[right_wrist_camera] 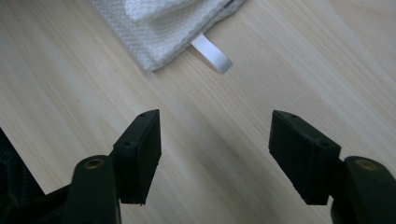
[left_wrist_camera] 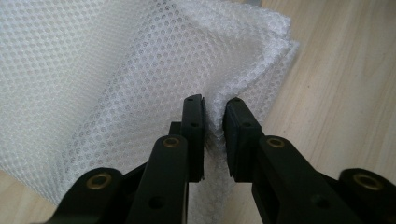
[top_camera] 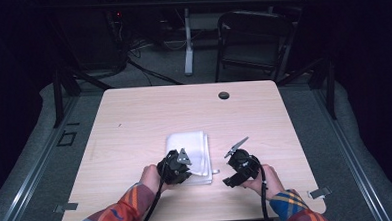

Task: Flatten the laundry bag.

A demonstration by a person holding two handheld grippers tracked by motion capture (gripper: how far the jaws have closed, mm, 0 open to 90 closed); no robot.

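Pinching a ridge of the white mesh cloth, my left gripper has its jaws nearly together, with a fold of the fabric bunched between the pads at the centre of the left gripper view. In the high view the folded cloth lies at the lower middle of the frame on the wooden table, and my left gripper sits on its lower left corner, held in my left hand. My right gripper hovers just right of the cloth, in my right hand. In the right gripper view its jaws stand apart over bare wood with nothing between them. A corner of the cloth and its small white loop tag lie at the upper middle of that frame, apart from the pads.
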